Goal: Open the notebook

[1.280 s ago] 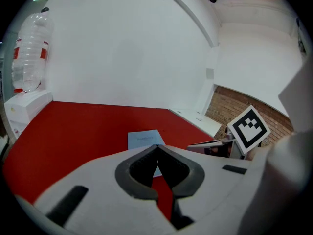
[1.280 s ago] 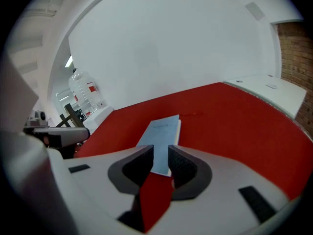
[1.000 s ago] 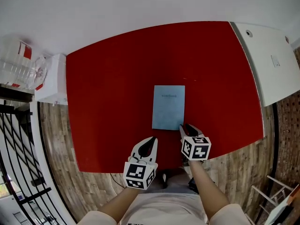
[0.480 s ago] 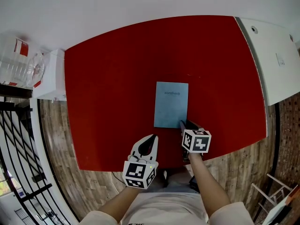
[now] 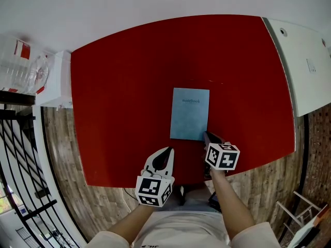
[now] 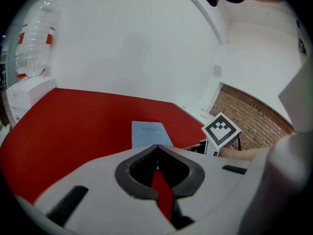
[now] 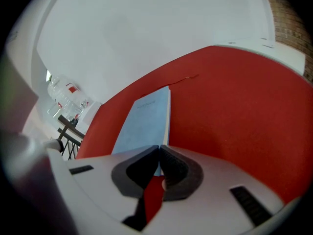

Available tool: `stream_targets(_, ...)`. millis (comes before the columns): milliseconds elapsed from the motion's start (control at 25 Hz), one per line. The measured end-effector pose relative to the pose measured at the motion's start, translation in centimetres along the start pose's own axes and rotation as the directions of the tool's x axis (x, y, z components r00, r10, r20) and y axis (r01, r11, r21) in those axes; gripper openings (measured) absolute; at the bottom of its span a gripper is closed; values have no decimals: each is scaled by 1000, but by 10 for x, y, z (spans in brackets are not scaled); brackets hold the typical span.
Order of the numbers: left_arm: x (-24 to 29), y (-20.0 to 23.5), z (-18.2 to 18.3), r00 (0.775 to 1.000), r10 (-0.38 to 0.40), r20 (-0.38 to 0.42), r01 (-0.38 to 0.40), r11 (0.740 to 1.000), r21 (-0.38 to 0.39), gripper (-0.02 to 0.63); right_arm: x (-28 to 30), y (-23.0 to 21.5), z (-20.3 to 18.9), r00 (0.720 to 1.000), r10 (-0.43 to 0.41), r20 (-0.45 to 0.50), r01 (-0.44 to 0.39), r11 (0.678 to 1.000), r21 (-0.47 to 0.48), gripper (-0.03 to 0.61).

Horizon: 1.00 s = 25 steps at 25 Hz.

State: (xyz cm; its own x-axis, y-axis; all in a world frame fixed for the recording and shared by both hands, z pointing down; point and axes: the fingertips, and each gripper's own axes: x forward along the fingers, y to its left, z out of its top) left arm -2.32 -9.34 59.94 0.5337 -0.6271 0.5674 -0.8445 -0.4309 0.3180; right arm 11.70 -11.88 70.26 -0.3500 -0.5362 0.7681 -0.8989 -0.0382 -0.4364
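- Pale blue, rectangular paper-covered notebook (image 5: pixel 190 113): lying closed and flat, right of centre on the table, short printed title facing up.
- Smooth red table (image 5: pixel 124 87): carrying the notebook.
- Right tool (image 5: pixel 207 136), white plastic with dark ribbed pads: clenching tip to tip and sitting at the notebook's near right corner; the views are not showing whether any cover edge is pinched.
- Left tool (image 5: pixel 168 150), same make: clenching on nothing, hovering over the table's near edge, apart from the notebook.
- Clear ribbed plastic bottle with red label (image 5: pixel 23 68): lying on a white block (image 5: pixel 54 87) beyond the table's left side.
- Wood-plank floor (image 5: pixel 62 149) and black metal railing (image 5: pixel 20 154): showing at the left.
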Motion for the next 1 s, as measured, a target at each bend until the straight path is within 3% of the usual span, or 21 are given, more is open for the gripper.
stream_targets(280, -2, 1, -1, 1000, 6, 1, -6, 1000, -1, 6, -12, 1, 12, 999, -7, 43, 9, 999, -40, 12)
stream_targets(520, -8, 1, 1, 1000, 14, 15, -13, 1000, -9, 6, -36, 13, 37, 995, -27, 99, 45, 982, -184, 9)
stream_targets(720, -13, 2, 4, 999, 18, 31, -18, 1000, -20, 6, -60, 65, 51, 988, 55, 147, -10, 956, -292, 8)
stream_targets(1000, -29, 22, 4, 997, 65, 50, -63, 997, -49, 6, -61, 149, 47, 973, 196, 121, -128, 897, -423, 8)
